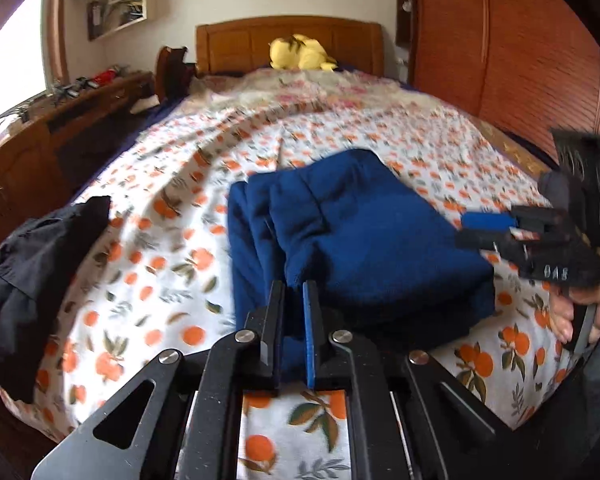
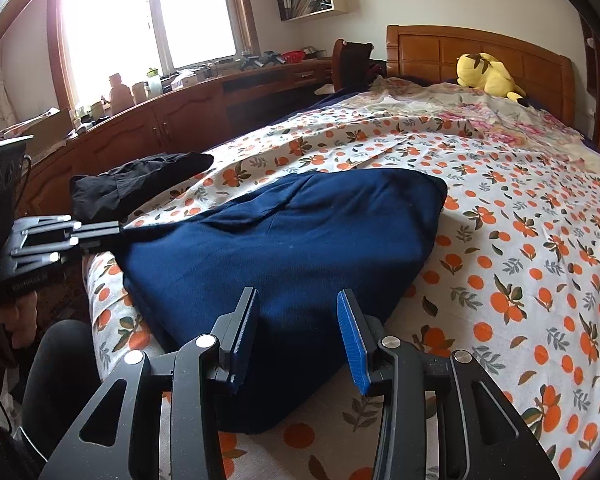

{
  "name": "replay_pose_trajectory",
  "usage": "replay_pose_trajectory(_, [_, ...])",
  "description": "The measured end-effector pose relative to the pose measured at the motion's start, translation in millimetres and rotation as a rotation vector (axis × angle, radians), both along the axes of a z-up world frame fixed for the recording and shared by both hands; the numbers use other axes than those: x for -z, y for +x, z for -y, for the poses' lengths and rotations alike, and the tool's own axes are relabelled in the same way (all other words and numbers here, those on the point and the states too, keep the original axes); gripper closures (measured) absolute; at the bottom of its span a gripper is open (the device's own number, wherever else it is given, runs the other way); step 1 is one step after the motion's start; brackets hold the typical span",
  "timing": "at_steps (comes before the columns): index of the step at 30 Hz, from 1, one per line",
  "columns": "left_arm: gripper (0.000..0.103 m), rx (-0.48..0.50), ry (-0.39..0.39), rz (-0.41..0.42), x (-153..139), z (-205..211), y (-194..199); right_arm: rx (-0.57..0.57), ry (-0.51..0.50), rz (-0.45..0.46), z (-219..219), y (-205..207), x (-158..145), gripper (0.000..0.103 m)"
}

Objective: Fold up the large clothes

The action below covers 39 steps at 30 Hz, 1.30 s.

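Left gripper [image 1: 295, 292] looks clenched on the near hem of the blue garment [image 1: 352, 236], which lies folded on the bed [image 1: 160, 240]. Right gripper [image 2: 298, 300] hovers released, its 2 fingers apart above it. Soft, thick, floppy cloth: take doubled edges or corners.

The dark blue folded garment [image 2: 284, 264] hides its own near edge behind the right gripper's fingers at six o'clock in the right wrist view. A crumpled black cloth [image 1: 32, 280] runs off the frame at nine o'clock in the left wrist view. The small clutter on the brown wooden desk [image 1: 76, 88] at ten o'clock is too blurred to name. The person's hand [image 1: 576, 316], at four o'clock, is largely cut off.
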<state>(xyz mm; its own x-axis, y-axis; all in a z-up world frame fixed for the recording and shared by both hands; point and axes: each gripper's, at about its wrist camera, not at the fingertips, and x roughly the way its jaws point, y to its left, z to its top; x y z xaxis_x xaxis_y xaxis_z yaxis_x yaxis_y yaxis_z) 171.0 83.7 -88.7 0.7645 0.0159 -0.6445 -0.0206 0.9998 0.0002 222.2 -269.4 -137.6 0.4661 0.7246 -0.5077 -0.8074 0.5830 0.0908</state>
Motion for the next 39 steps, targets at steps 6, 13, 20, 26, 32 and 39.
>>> replay_pose_trajectory(6, [0.094, -0.075, 0.009, -0.008, 7, -29, -5, -0.051, 0.023, -0.019, -8, -7, -1, 0.061])
replay_pose_trajectory(13, [0.094, -0.092, -0.001, -0.067, 43, -38, -3, -0.063, -0.063, -0.052, -29, 0, 23, 0.061])
replay_pose_trajectory(20, [0.094, -0.091, 0.026, -0.048, 40, -31, -7, -0.057, -0.064, -0.055, -35, 4, 25, 0.061])
replay_pose_trajectory(26, [0.094, -0.091, 0.033, -0.017, 30, -24, -15, 0.006, -0.042, -0.043, -25, 17, 8, 0.057])
replay_pose_trajectory(32, [0.064, -0.077, 0.017, 0.043, 19, -29, -29, 0.078, -0.101, -0.002, -37, 52, -10, 0.057])
replay_pose_trajectory(39, [0.021, -0.056, -0.033, 0.039, 28, -53, -34, 0.146, -0.208, -0.022, -78, 111, -2, 0.051])
